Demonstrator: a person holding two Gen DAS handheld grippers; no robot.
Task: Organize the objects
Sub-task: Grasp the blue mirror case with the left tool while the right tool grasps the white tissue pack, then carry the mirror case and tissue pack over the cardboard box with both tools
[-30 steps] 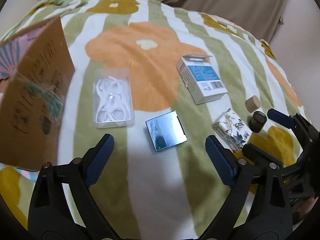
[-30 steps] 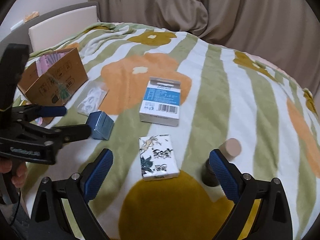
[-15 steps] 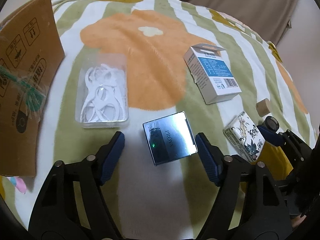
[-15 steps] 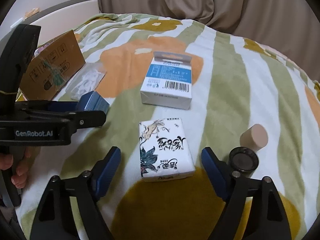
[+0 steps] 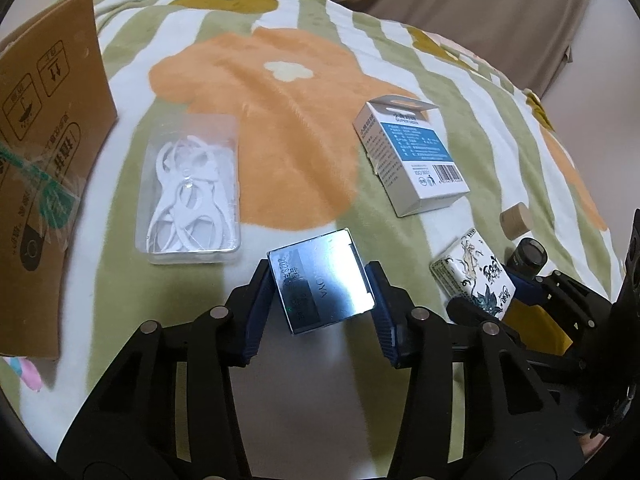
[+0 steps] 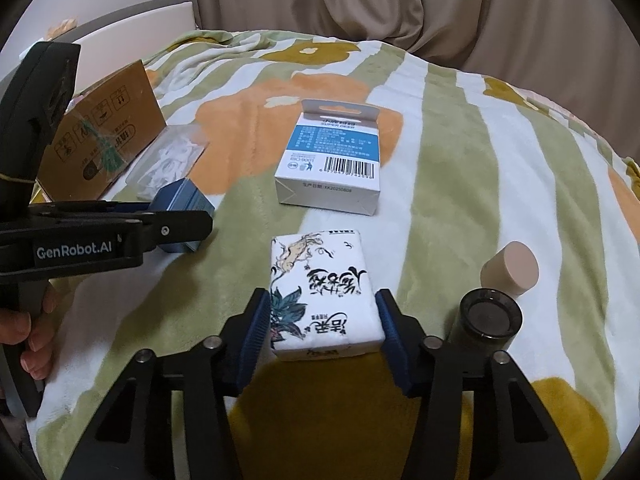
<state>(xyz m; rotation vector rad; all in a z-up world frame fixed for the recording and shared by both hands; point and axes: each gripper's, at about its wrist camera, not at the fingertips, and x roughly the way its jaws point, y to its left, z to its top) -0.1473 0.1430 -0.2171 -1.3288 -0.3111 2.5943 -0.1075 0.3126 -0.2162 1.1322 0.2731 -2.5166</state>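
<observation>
On the flowered blanket (image 5: pixel 280 80), my left gripper (image 5: pixel 318 270) is shut on a small silver-blue box (image 5: pixel 320 284), one pad on each side. The right wrist view shows that box (image 6: pixel 188 200) in the left gripper (image 6: pixel 180 216). My right gripper (image 6: pixel 321 298) is closing its jaws around a white tissue pack (image 6: pixel 322 280) printed with ink drawings, and both pads touch its sides. In the left wrist view the tissue pack (image 5: pixel 472 272) lies at the right, between the right gripper's fingers (image 5: pixel 524 292).
A cardboard box (image 5: pixel 44 184) stands at the left with a clear case of white floss picks (image 5: pixel 192 188) beside it. A white and blue carton (image 6: pixel 332 164) lies further back. A beige cylinder (image 6: pixel 514 268) and a dark jar (image 6: pixel 486 318) sit right of the tissue pack. A hand (image 6: pixel 28 332) holds the left gripper.
Both grippers came down and forward onto the blanket. The left jaws closed on the silver-blue box and the right jaws closed in on the tissue pack.
</observation>
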